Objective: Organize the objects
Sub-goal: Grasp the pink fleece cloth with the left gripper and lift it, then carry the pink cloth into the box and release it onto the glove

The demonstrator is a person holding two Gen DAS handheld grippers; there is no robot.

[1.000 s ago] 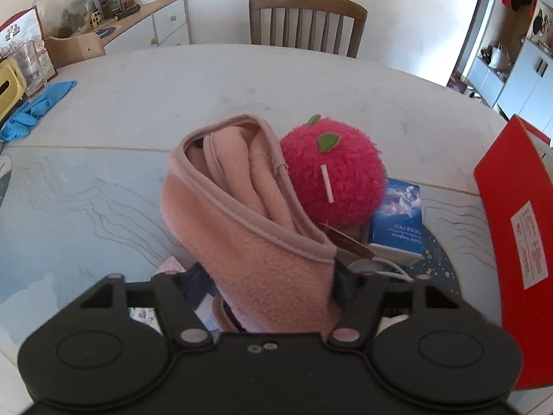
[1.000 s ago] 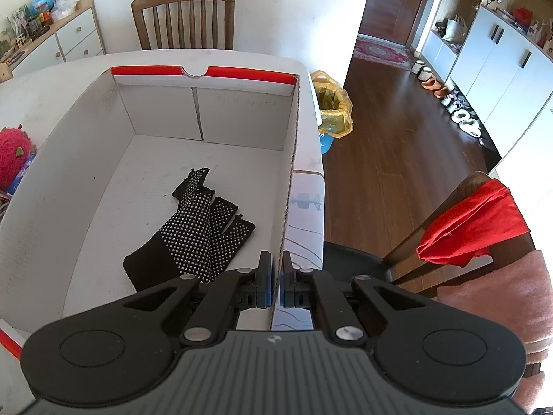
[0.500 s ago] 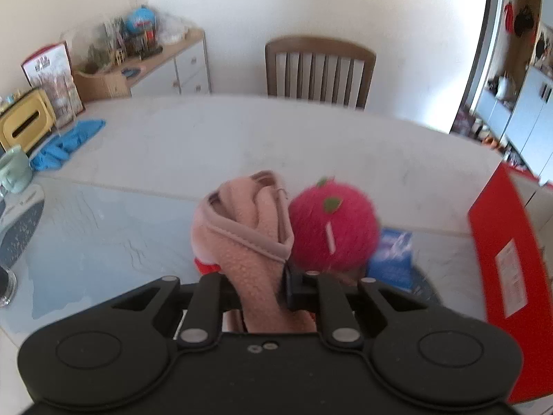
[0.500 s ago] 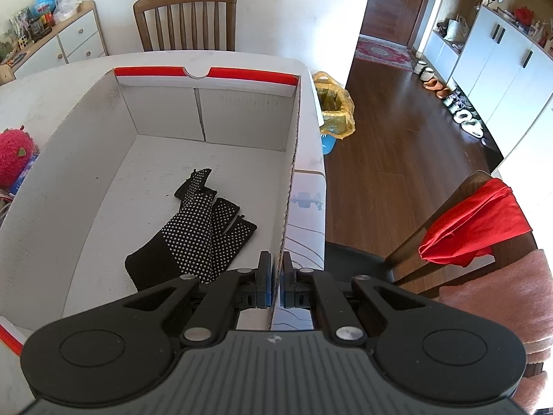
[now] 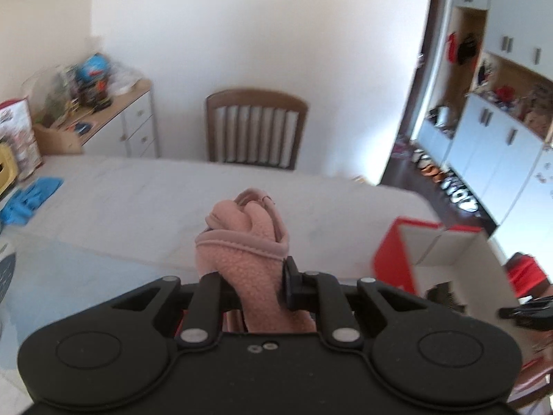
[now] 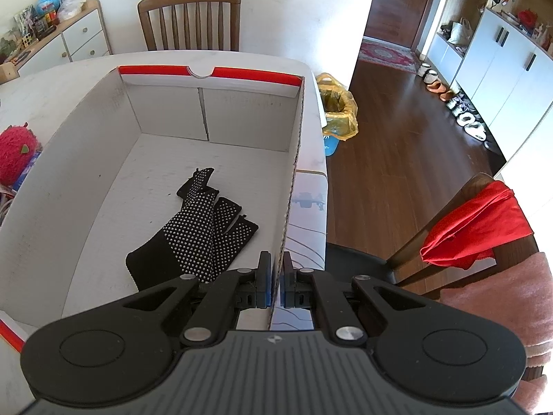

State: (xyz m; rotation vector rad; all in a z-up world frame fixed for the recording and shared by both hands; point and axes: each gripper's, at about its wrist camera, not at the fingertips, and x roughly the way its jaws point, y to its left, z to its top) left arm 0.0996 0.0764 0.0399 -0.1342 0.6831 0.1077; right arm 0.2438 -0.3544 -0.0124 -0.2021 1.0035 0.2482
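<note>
Nearest in the left view, the pink fleece (image 5: 249, 263) is pinched between the jaws of the left gripper (image 5: 250, 285), which have just been closing on it; its folded top is held up clear of the table (image 5: 138, 204). Ahead of it a wide bare stretch of white tabletop is seen, running to the far edge. To the right the box (image 5: 449, 252), red outside and white inside, is seen with its top open. At the left edge a blue cloth (image 5: 31, 197) is laid; past the far edge a chair (image 5: 255, 128) is pushed in.

In the right view, the right gripper (image 6: 275, 285) is clamped shut on the box's right wall (image 6: 293, 186), one jaw inside, one outside. A black dotted glove (image 6: 197, 231) is laid on the box floor just inside that wall; the rest of the floor is bare. Left of the box a red plush ball (image 6: 15, 154) is seen on the table. Beyond the table's right edge, open wood floor (image 6: 397, 173) and a bin with a yellow bag (image 6: 337, 110) are seen.
</note>
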